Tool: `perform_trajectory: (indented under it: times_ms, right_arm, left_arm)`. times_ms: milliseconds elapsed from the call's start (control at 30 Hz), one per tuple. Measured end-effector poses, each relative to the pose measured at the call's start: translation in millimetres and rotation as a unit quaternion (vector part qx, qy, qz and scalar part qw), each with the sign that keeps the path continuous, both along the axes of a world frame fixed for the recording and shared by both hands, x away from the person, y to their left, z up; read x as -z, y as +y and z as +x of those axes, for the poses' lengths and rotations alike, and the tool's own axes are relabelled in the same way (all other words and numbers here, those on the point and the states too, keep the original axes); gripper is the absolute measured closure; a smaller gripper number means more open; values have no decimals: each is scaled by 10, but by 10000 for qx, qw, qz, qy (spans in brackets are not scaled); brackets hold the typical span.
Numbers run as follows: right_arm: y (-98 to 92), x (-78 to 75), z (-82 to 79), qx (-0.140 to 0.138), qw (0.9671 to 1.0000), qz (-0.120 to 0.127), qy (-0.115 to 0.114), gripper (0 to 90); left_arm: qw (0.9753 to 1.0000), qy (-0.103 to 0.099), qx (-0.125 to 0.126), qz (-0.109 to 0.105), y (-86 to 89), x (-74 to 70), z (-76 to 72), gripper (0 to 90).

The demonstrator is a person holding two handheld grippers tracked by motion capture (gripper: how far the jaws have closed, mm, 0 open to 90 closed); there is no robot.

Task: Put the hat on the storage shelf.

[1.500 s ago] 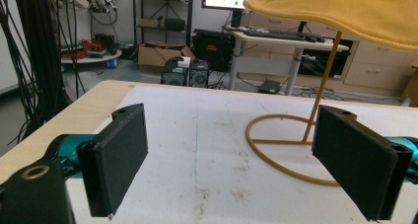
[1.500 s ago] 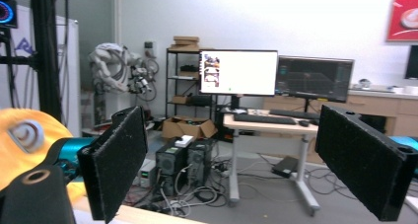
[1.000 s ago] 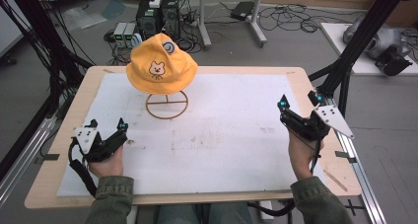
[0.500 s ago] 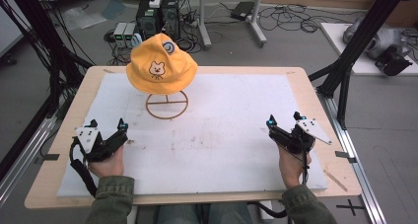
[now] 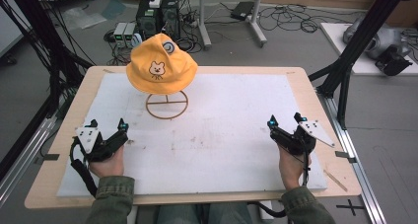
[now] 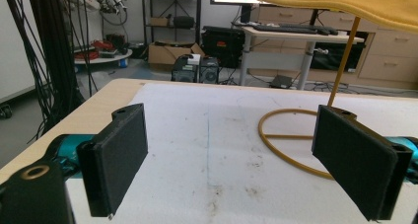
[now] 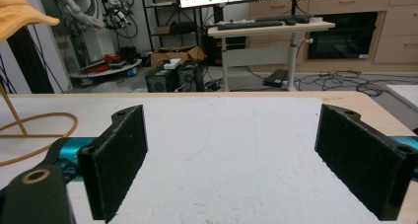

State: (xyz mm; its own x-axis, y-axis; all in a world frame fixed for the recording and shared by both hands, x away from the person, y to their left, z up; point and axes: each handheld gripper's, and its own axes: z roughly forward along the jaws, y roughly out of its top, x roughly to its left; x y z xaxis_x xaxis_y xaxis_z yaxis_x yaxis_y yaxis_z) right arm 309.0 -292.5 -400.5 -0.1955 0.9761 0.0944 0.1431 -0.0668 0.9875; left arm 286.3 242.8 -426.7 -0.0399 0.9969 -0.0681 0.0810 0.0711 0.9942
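Yellow hat [image 5: 161,65] sat on a wire stand [image 5: 167,104] at the bench's [image 5: 296,76] far left; its crown was cut off in the left gripper view, showing just the brim [image 6: 345,4]. Left gripper [image 5: 109,133] rested low at the near-left corner, jaws spread, empty. Right gripper [image 5: 287,126] rested near-right, jaws spread, empty. White mat [image 5: 236,130] lay bare between them, with open room up to the hat.

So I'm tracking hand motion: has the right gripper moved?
Yes. The right gripper came back toward the person and inward from the table's right edge.
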Motion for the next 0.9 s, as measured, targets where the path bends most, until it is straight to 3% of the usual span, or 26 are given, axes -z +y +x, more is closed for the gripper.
perform_trajectory:
  times_ms: [900]
  right_arm:
    - [11,-9,-34,-74,9999,82,-18,124]
  left_arm:
    - [9999,-44,96,59,-58,-28,-10,141]
